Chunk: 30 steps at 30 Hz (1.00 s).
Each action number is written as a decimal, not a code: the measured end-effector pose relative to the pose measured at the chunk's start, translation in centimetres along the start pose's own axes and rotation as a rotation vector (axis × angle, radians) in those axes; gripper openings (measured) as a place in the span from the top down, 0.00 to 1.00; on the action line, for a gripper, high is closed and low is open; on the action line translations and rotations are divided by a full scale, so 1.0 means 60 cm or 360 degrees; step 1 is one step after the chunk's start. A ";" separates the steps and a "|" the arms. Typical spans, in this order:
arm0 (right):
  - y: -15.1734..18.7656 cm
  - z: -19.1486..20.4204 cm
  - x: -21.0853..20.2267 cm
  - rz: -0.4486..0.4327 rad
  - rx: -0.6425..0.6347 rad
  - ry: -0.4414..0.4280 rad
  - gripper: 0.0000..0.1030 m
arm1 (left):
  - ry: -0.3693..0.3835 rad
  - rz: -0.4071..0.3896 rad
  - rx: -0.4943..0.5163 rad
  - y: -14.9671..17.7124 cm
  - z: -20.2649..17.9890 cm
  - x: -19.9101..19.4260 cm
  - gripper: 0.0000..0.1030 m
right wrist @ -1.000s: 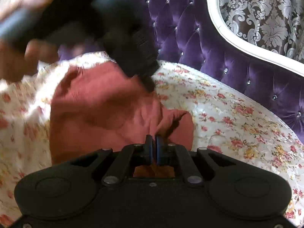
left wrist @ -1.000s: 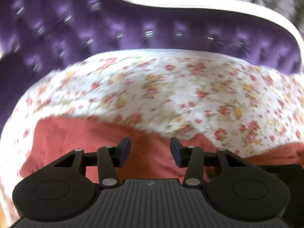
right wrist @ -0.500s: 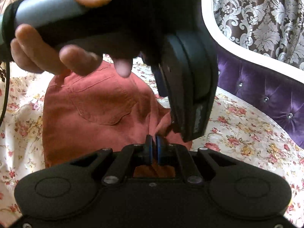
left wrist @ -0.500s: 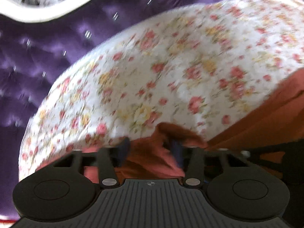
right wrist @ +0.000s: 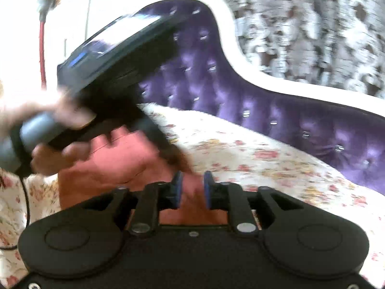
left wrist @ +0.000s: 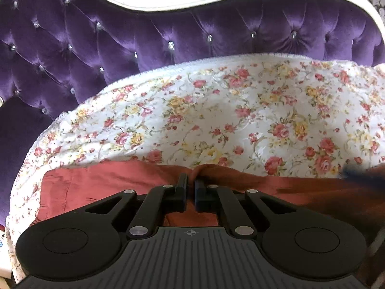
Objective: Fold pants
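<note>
While left claw pinches rust pants – right claw just opening over them – floral bedspread, purple headboard

A bed with a purple tufted headboard is covered by a floral bedspread; rust-red pants are spread directly on it.

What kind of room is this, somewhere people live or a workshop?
Most likely a home, probably a bedroom or sitting room. A tufted purple headboard with a white frame backs a floral bedspread, patterned wallpaper covers the wall, and rust-red pants lie on the spread.
</note>
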State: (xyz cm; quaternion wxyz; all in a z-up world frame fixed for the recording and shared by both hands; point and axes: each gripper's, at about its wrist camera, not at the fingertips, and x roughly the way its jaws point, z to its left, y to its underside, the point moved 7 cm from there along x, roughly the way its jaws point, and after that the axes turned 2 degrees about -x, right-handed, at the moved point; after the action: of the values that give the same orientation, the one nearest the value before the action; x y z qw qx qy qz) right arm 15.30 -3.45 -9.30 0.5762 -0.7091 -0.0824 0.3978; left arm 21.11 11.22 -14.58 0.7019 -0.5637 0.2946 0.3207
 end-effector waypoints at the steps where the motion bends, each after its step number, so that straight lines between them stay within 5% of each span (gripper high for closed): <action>1: 0.004 -0.034 -0.001 0.0054 0.0023 0.0014 0.64 | 0.0001 -0.0008 -0.0005 0.000 0.003 -0.004 0.94; 4: 0.025 -0.124 0.001 0.0203 0.0066 0.0051 0.63 | 0.0016 -0.0014 -0.0017 -0.005 0.007 -0.007 0.94; 9: 0.091 -0.214 0.011 0.0548 0.0190 -0.0149 0.62 | 0.0027 -0.0007 -0.0032 -0.002 0.009 -0.008 0.94; 13: 0.123 -0.210 -0.003 0.0589 0.0294 -0.0309 0.62 | 0.0037 -0.0008 -0.0050 -0.001 0.010 -0.007 0.94; 22: 0.133 -0.192 -0.016 0.0593 0.0267 -0.0418 0.60 | 0.0045 -0.0008 -0.0056 0.001 0.010 -0.012 0.94; 25: 0.133 -0.182 -0.020 0.0606 0.0221 -0.0456 0.73 | 0.0046 -0.0009 -0.0056 0.002 0.010 -0.014 0.94; 27: 0.130 -0.174 -0.025 0.0596 0.0160 -0.0450 0.94 | 0.0044 -0.0007 -0.0054 0.002 0.010 -0.013 0.94; 30: 0.121 -0.164 -0.035 0.0538 0.0010 -0.0306 0.95 | 0.0052 -0.0003 -0.0063 0.000 0.012 -0.013 0.94</action>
State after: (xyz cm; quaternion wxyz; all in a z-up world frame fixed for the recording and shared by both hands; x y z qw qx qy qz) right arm 17.91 -14.42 -14.51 0.4928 -0.6698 -0.0157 0.5551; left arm 20.64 11.81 -13.83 0.6860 -0.5830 0.2991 0.3164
